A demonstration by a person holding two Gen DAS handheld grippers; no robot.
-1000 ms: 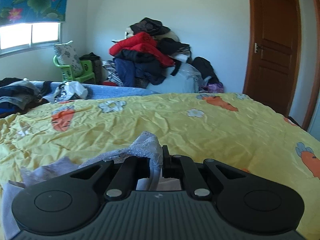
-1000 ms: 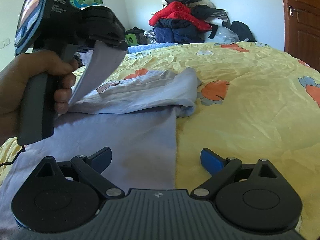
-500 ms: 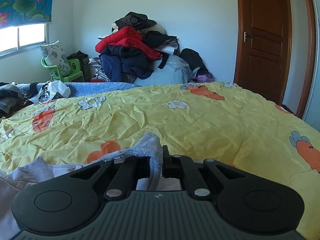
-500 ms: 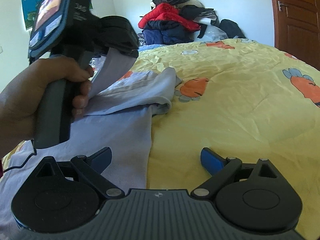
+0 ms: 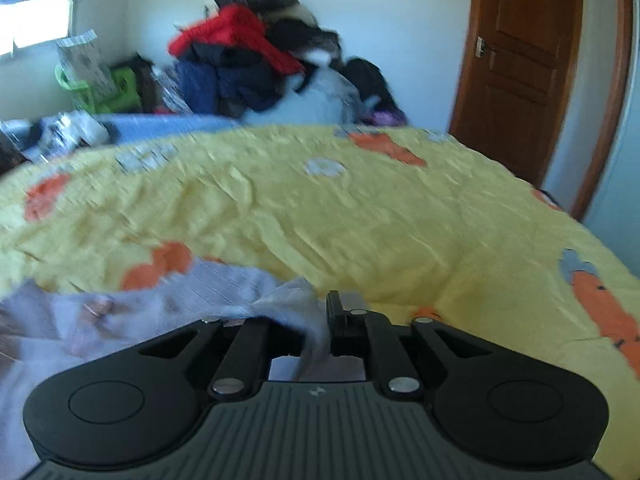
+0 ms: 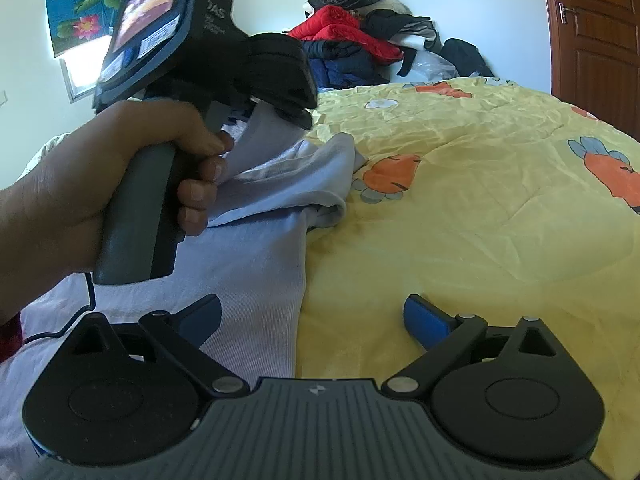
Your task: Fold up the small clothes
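A pale lavender garment [image 6: 256,280] lies on the yellow bedspread [image 6: 480,208], its upper part folded over on itself. A hand [image 6: 80,200] holds my left gripper [image 6: 286,110] above the fold, and a flap of cloth rises into its jaws. In the left wrist view, which is blurred, the cloth [image 5: 224,284] is bunched between the fingers of the left gripper [image 5: 320,312]. Its jaws are opening slightly with the fabric still between them. My right gripper [image 6: 312,316] stands open low over the garment's right edge. Its blue pads [image 6: 424,320] hold nothing.
A heap of red and dark clothes [image 6: 352,40] is stacked against the far wall past the bed. A brown door [image 5: 520,64] stands at the right, and a green chair [image 5: 100,88] by the window at the left. Bare bedspread stretches right of the garment.
My left gripper has travelled forward and sunk a little, carrying the flap of cloth over the garment. The right gripper has stayed open and almost still.
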